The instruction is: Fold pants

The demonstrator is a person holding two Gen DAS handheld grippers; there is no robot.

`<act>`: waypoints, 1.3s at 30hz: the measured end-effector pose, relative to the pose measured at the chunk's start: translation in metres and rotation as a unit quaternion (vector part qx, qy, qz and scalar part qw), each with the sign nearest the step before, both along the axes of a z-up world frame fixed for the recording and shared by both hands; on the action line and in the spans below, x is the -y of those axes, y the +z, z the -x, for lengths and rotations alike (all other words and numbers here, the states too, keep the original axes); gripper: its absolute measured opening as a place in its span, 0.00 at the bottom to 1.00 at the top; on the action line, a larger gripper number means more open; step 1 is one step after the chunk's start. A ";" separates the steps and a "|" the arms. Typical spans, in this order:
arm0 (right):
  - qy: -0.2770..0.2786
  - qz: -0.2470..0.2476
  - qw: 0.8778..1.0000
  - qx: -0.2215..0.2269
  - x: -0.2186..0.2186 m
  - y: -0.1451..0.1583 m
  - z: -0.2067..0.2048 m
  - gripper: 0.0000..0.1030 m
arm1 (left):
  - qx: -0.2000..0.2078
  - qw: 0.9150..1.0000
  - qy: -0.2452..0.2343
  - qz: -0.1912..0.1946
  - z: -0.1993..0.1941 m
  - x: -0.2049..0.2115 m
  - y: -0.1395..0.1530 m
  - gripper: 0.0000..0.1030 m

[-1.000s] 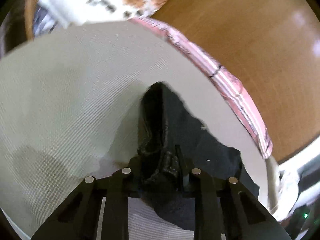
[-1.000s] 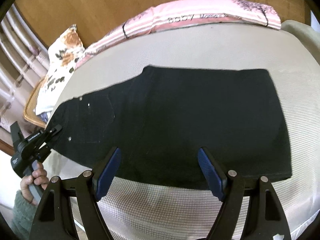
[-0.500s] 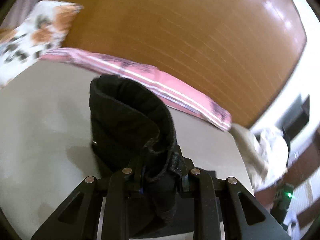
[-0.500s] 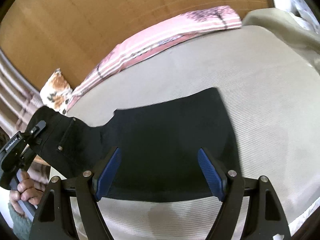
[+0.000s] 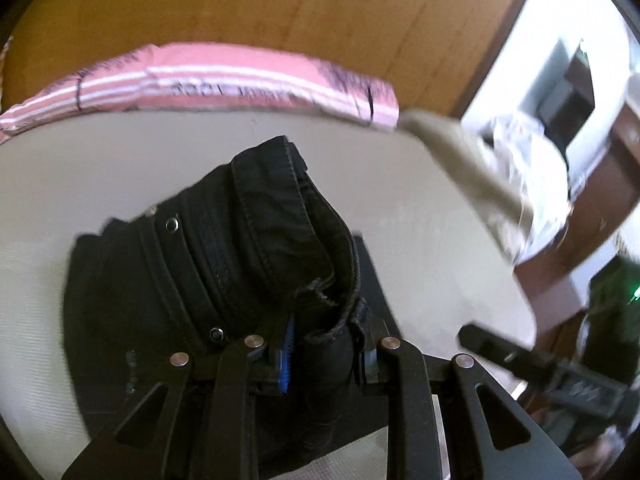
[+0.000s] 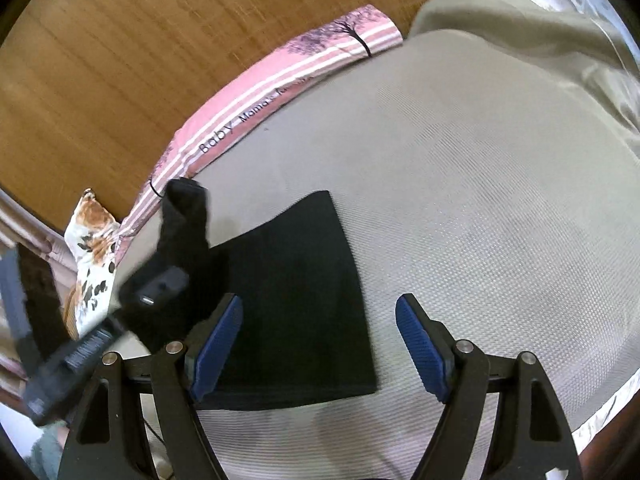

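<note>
The black pants (image 6: 296, 292) lie on the grey bed (image 6: 480, 208), leg end flat toward the near edge. My left gripper (image 5: 326, 354) is shut on the waistband end of the pants (image 5: 256, 248) and holds it lifted and curled over the flat part. In the right wrist view the left gripper (image 6: 156, 280) shows at the left with the raised waistband above it. My right gripper (image 6: 318, 346) is open and empty, hovering over the near right corner of the pants.
A pink striped pillow (image 6: 280, 88) lies along the wooden headboard (image 6: 140, 60). A floral cushion (image 6: 92, 248) sits at the far left. A beige blanket (image 6: 540, 40) is bunched at the right end of the bed. The bed edge (image 6: 600, 412) runs at the lower right.
My left gripper has carried the waistband up and to the right, over the legs. The right gripper has shifted toward the leg end and stayed open.
</note>
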State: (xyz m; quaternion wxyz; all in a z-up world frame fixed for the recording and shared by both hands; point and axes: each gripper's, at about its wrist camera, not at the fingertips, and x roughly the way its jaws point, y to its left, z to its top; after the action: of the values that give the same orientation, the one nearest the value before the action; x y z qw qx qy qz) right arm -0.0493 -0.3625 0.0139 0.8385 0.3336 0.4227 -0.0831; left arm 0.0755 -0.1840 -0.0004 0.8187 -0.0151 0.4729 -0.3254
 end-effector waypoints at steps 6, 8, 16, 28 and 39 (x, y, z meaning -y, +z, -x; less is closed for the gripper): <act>0.017 -0.028 0.999 -0.005 0.009 -0.014 -0.012 0.75 | 0.010 0.998 -0.036 -0.053 0.015 0.019 -0.027 0.29; 0.033 -0.051 0.998 -0.001 0.011 -0.020 -0.018 0.75 | 0.018 0.997 -0.060 -0.053 0.023 0.018 -0.019 0.41; 0.106 -0.163 0.981 0.004 0.014 -0.052 -0.059 0.75 | 0.022 0.993 -0.116 -0.002 0.042 -0.026 0.015 0.52; 0.173 -0.178 0.969 0.011 0.014 -0.072 -0.119 0.66 | -0.011 0.998 0.031 -0.056 0.001 -0.112 -0.024 0.53; 0.216 -0.199 0.956 0.024 0.008 -0.085 -0.130 0.50 | -0.016 0.997 0.028 -0.077 -0.003 -0.109 -0.046 0.54</act>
State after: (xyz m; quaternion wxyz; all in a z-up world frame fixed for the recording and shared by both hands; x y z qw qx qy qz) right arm 0.0805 -0.3709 -0.0712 0.7629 0.3960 0.4729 0.1937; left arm 0.0786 -0.0751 -0.0462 0.8188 0.0293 0.5088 -0.2644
